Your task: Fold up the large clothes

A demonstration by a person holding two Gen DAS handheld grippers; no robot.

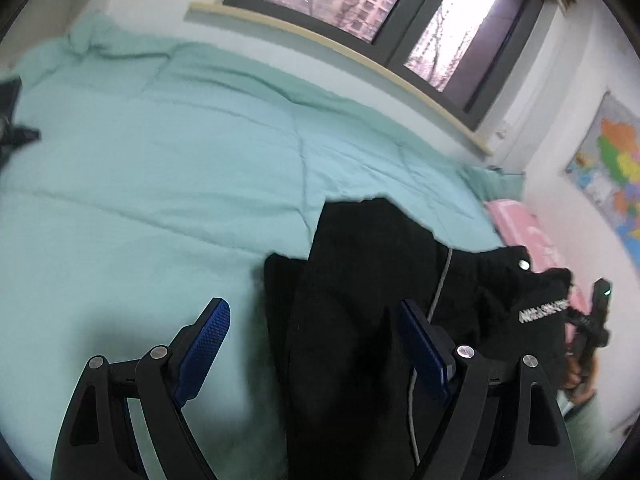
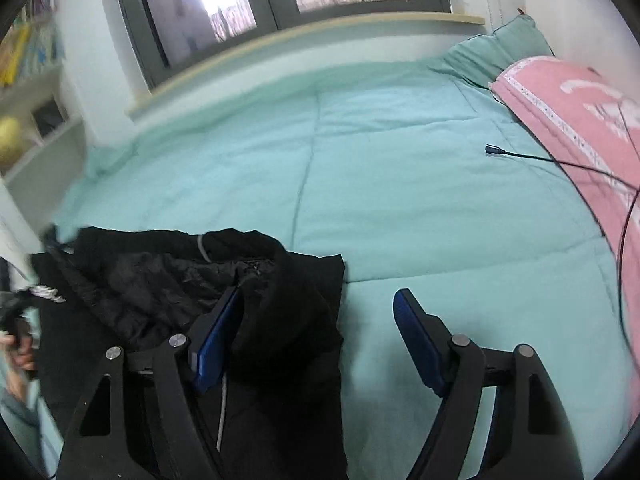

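Observation:
A large black garment (image 1: 360,300) with a grey drawstring and a white logo lies bunched on a teal quilt (image 1: 160,160). My left gripper (image 1: 316,312) is open just above the garment's left edge, its right finger over the black cloth. In the right wrist view the same garment (image 2: 160,280) lies at the lower left. My right gripper (image 2: 320,304) is open above the garment's right edge, its left finger over the cloth and its right finger over bare quilt (image 2: 400,180). Neither gripper holds anything.
A pink blanket (image 2: 568,112) lies at the quilt's right side with a black cable (image 2: 520,154) trailing off it. A window and sill (image 2: 304,32) run along the far wall. A map (image 1: 612,168) hangs on the right wall. Shelves (image 2: 36,112) stand at the left.

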